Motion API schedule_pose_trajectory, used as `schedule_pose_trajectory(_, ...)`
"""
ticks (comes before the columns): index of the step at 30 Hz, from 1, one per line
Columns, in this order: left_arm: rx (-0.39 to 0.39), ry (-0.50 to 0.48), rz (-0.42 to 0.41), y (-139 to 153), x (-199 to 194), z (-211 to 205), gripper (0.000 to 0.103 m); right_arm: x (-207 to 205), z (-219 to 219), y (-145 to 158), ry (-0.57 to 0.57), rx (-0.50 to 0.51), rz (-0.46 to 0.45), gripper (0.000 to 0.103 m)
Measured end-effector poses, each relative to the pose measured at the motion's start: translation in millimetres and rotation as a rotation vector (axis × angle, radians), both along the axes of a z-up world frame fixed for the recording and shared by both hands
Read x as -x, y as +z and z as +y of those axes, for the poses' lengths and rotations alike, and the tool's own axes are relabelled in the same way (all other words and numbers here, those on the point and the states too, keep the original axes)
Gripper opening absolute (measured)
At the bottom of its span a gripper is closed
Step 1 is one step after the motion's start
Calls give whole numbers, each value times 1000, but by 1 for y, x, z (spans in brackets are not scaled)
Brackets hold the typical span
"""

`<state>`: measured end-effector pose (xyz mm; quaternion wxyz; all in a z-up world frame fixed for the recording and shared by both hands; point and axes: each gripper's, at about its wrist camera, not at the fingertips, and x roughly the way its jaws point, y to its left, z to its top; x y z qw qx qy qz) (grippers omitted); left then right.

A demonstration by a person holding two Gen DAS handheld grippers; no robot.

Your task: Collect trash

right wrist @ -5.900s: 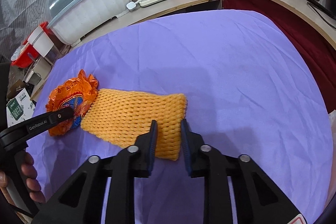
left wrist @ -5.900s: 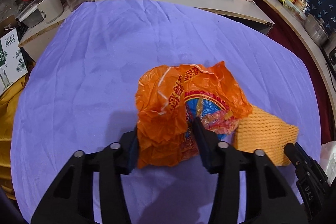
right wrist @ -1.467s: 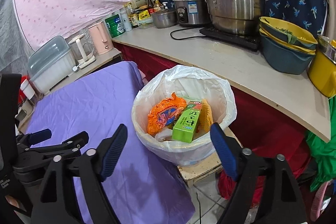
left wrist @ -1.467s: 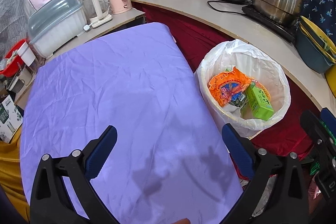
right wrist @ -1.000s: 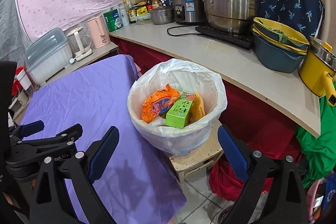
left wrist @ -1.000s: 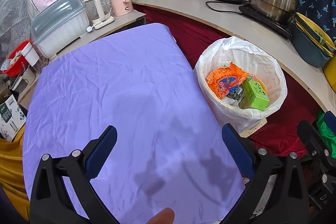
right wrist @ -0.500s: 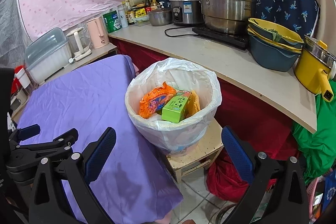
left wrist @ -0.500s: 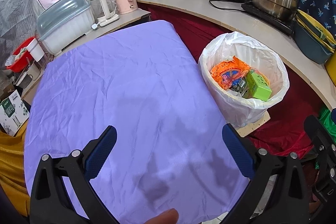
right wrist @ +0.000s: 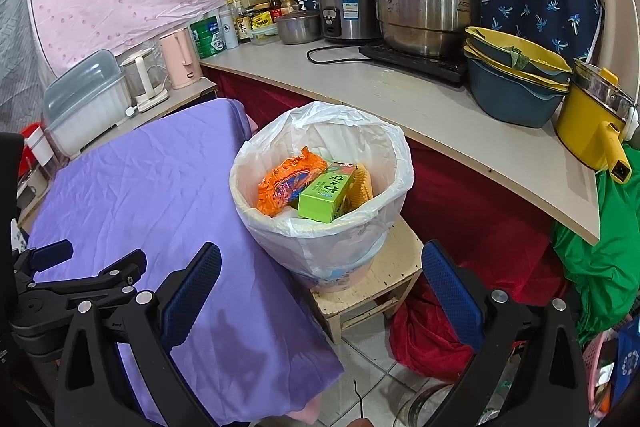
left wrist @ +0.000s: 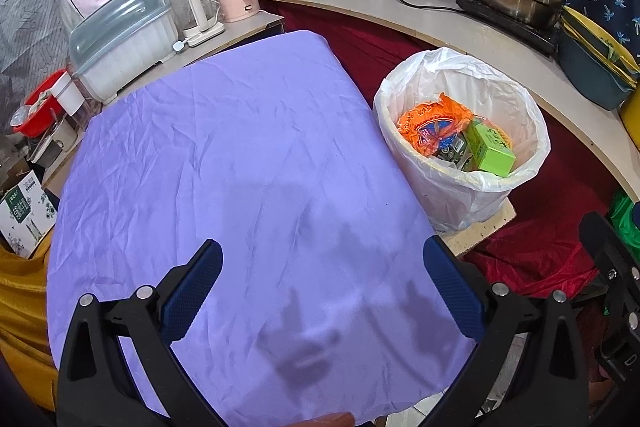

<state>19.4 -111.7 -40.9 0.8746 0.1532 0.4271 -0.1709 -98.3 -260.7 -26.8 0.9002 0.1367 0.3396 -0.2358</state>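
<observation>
Three bits of trash sat in the bin point(right wrist: 320, 227), none left on the desk point(left wrist: 240, 147) as far as both views showed: orange wrapper point(right wrist: 286, 183), green box point(right wrist: 326, 193) and yellow foam net point(right wrist: 362, 185), all inside the white liner point(right wrist: 360, 131), bin on a low stool point(right wrist: 372, 283) just beside the desk edge. Left gripper point(left wrist: 322, 291) hovered over the purple cloth w/ jaws spread wide, nothing held; right gripper point(right wrist: 320, 291) likewise wide open & empty, aimed at the bin. Judging by looks, task was about done. Handling, if anything needed re-seating: wrapper was thin crinkly film, v. light, slippery, would crush flat, so pinch a bunched fold, not a flat face. Box was light card, stiffish, prob. dents under a hard squeeze; take it across the narrow sides. Net was soft, springy, grippy mesh, light, easy to nip anywhere but compresses a lot. Liner was flimsy & would snag on a fingertip; bin itself looked light enough to tip if knocked off the stool.
</observation>
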Motion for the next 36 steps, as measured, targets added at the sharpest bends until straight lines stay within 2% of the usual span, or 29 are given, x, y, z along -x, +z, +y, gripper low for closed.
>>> schedule_pose_trajectory(36,-7,-16,0,-4,7,-1,96,0,-2,-15,-12,-18,32,97)
